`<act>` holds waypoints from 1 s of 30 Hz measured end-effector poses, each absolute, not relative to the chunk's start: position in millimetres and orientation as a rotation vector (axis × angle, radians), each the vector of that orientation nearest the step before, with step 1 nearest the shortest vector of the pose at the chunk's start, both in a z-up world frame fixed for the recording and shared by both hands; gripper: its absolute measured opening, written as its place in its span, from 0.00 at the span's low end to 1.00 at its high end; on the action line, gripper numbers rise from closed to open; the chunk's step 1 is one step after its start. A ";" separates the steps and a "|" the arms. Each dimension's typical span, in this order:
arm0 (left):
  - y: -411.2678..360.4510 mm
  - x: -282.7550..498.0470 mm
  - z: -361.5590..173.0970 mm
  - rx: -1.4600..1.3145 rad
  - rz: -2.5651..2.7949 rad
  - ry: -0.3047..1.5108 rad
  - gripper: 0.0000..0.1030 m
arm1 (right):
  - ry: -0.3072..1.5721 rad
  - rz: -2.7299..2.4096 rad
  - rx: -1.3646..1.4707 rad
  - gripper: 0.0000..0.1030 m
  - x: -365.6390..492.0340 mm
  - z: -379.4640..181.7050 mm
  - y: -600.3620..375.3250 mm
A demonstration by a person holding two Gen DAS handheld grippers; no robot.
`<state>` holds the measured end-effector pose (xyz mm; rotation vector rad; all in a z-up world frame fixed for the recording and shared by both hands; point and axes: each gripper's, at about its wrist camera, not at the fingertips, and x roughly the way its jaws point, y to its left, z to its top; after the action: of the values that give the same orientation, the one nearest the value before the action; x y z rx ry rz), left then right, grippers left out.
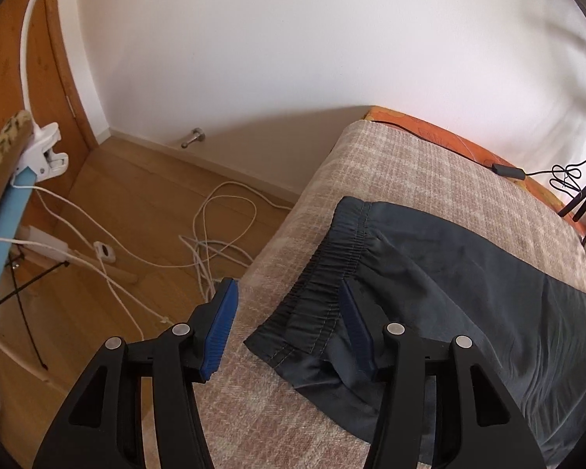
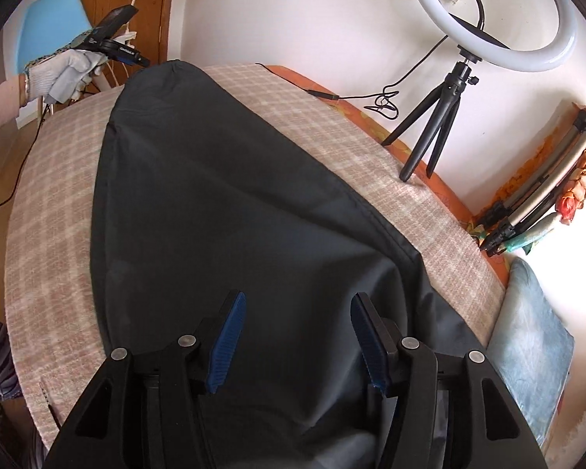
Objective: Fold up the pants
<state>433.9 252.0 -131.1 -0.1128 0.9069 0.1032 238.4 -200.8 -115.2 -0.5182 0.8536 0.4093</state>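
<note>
Our left gripper [image 1: 289, 328] hovers with fingers spread wide over the elastic waistband [image 1: 332, 269], holding nothing; our right gripper [image 2: 299, 342] gapes equally empty above the dark pants [image 2: 222, 195], which lie on the checked bed [image 2: 54, 203].

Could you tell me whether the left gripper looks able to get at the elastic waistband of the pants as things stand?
Probably yes: the left gripper is open, and the waistband lies flat on the checked blanket between its fingers with nothing over it.
</note>
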 end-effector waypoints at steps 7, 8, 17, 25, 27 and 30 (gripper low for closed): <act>240.6 434.8 -144.1 -0.111 0.105 0.905 0.21 | 0.965 0.514 -0.494 0.56 196.9 -148.7 -181.6; 238.2 434.2 -142.6 -0.083 0.118 0.899 0.16 | 0.972 0.517 -0.495 0.56 194.0 -152.5 -181.0; 243.6 427.2 -125.3 -0.041 0.138 0.871 0.02 | 0.997 0.590 -0.514 0.51 176.1 -167.7 -168.2; 247.4 424.7 -116.9 -0.085 0.092 0.849 0.04 | 1.024 0.568 -0.465 0.09 183.8 -162.6 -176.6; 244.5 424.6 -118.9 -0.083 0.088 0.840 0.25 | 1.022 0.567 -0.473 0.09 182.8 -161.6 -175.6; 236.3 431.4 -128.2 -0.058 0.094 0.867 0.43 | 1.023 0.565 -0.479 0.08 183.3 -161.6 -174.1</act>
<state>431.4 236.3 -128.2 -0.0579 0.8669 0.0943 183.3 -174.1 -161.6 -0.4790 1.0231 0.5646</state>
